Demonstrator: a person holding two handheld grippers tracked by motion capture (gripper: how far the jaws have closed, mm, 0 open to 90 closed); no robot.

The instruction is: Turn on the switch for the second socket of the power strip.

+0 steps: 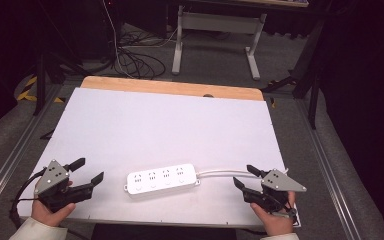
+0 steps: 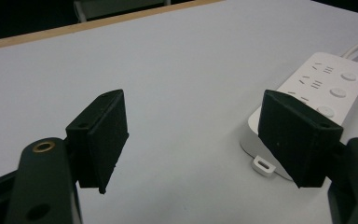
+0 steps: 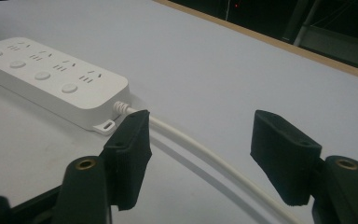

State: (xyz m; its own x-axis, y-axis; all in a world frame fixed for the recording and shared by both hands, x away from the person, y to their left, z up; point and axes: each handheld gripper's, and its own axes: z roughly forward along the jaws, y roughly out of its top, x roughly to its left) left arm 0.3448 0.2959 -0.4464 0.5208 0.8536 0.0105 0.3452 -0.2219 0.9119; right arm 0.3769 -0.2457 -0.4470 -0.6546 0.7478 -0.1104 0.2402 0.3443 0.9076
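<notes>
One power strip (image 1: 163,181), near edge of the white board (image 1: 170,125), both grippers empty.

Four-socket strip w/ 4 buttons lies flat at approx 6 o'clock on the board, its cord (image 1: 222,172) running off toward 3 o'clock. Prob. light, rigid plastic, smooth so a bit slippery; best pinched across the short width, not by the bendy cord. Left gripper (image 1: 91,170) at 9 o'clock of it, jaws wide apart, nothing between. Right gripper (image 1: 246,175) at 3 o'clock, jaws apart, straddling the cord w/o touching it.

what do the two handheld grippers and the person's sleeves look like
Both the left gripper and the right gripper are black, each with two blocky, flat-padded jaws, brass-ringed holes and a grey three-cornered plate on top. Dark cables trail from them. The person's sleeves are pale cream.
</notes>
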